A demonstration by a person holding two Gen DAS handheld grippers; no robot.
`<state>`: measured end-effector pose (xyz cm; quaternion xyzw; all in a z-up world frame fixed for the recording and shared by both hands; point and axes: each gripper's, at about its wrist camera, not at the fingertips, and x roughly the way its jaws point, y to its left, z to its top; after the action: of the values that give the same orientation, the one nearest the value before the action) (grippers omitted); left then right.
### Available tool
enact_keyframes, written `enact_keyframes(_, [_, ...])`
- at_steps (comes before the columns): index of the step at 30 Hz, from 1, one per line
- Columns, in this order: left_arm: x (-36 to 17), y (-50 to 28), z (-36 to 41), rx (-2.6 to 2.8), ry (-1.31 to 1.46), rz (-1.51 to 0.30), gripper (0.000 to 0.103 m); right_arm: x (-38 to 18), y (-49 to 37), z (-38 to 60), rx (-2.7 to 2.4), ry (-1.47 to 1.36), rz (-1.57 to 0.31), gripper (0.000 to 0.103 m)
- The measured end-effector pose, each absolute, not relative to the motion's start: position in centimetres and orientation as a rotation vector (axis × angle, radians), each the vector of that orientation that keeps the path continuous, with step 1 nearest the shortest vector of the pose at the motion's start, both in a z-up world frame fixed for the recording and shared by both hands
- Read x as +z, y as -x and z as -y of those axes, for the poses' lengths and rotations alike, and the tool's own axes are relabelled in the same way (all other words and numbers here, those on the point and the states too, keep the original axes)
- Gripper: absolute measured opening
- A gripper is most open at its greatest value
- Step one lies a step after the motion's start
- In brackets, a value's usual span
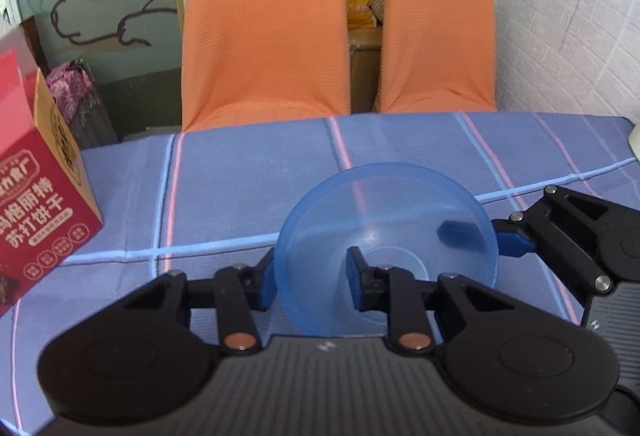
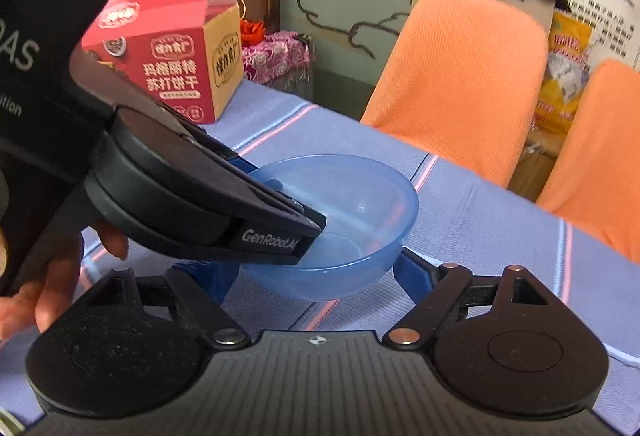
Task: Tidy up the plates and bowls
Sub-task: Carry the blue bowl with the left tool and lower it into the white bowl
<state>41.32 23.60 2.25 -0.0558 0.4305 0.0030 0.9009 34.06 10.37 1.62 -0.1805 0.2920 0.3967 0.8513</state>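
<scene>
**1 blue bowl held by 2 tools; sorting barely begun**

Progress, as judged from both views: early. Only 1 piece of tableware was visible, a blue bowl [image 1: 386, 248]; no plates, no stack and no destination showed in either view. Nothing looked put away yet, so nearly all the organizing appeared left to do.

Left tool [image 1: 312, 282]: jaws drawn narrow across the bowl's near-left wall, 1 pad outside and 1 inside, pinching the rim. Right tool [image 2: 316, 276]: jaws straddled the bowl's lower body from outside, blue pads against either side, closed on it at the bowl's own width. In the left wrist view, 1 right-tool pad showed through the far-right wall, so both tools gripped the same bowl.

Bowl: translucent blue plastic, thin-walled, round, flat small base, empty, upright, tipped slightly in the right wrist view. It sat low over the tabletop [image 1: 240, 187], covered by a blue checked cloth; whether it touched the cloth, I could not tell.

Nearby: a red biscuit box [image 2: 172, 63] at far left, 2 orange chairs [image 1: 264, 27] beyond the far edge. A hand [image 2: 60, 276] held the left tool.
</scene>
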Motion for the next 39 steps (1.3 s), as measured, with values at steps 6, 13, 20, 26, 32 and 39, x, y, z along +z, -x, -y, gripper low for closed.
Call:
enact_keyframes(6, [5.9, -37.4, -19.4, -0.065, 0.1, -0.823, 0.024, 4.1, -30.7, -6.5, 0.8, 0.413, -0.521, 0.071])
enact_keyframes(13, [8.9, -32.0, -12.4, -0.177, 0.04, -0.763, 0.024, 6.2, -25.1, 0.1, 0.732, 0.367, -0.477, 0.071])
enact_keyframes(20, [9.7, -27.0, -5.5, -0.273, -0.009, -0.745, 0.024, 6.3, -21.0, 5.0, 0.664, 0.297, -0.474, 0.072])
enact_keyframes(26, [8.4, -23.8, -0.7, -0.334, -0.034, -0.77, 0.024, 5.4, -18.1, 8.8, 0.618, 0.25, -0.496, 0.072])
enact_keyframes(32, [5.7, -21.6, 2.8, -0.358, -0.094, -0.807, 0.024, 3.1, -16.4, 11.3, 0.591, 0.203, -0.553, 0.072])
enact_keyframes(39, [4.2, -22.2, 3.2, -0.309, -0.12, -0.836, 0.041, 1.5, -17.2, 12.2, 0.601, 0.179, -0.588, 0.072])
